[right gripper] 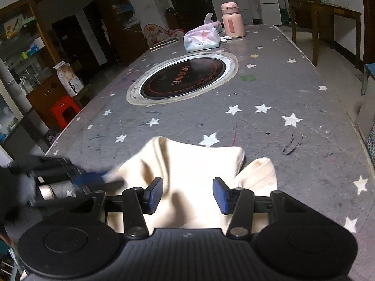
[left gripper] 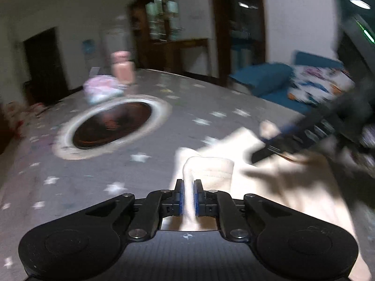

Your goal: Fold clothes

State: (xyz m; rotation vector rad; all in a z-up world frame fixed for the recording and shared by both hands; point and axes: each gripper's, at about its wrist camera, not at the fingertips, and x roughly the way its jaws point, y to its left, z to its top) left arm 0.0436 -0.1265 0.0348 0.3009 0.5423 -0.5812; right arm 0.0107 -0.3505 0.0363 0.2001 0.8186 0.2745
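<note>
Your left gripper (left gripper: 188,188) is clamped on a raised fold of the cream garment (right gripper: 192,171), the cloth standing up between its blue pads (left gripper: 180,196). The garment lies bunched on the near end of the grey star-patterned table (right gripper: 269,126), directly in front of you. In the right wrist view, your left gripper appears blurred at the garment's left edge. Your right gripper (right gripper: 187,195) hovers over the middle of the cloth with its fingers spread apart, holding nothing. Farther along the table sits a round inset cooktop (right gripper: 182,79). Beyond it, near the far end, a tissue pack (right gripper: 201,38) rests beside a pink flask (right gripper: 232,21).
</note>
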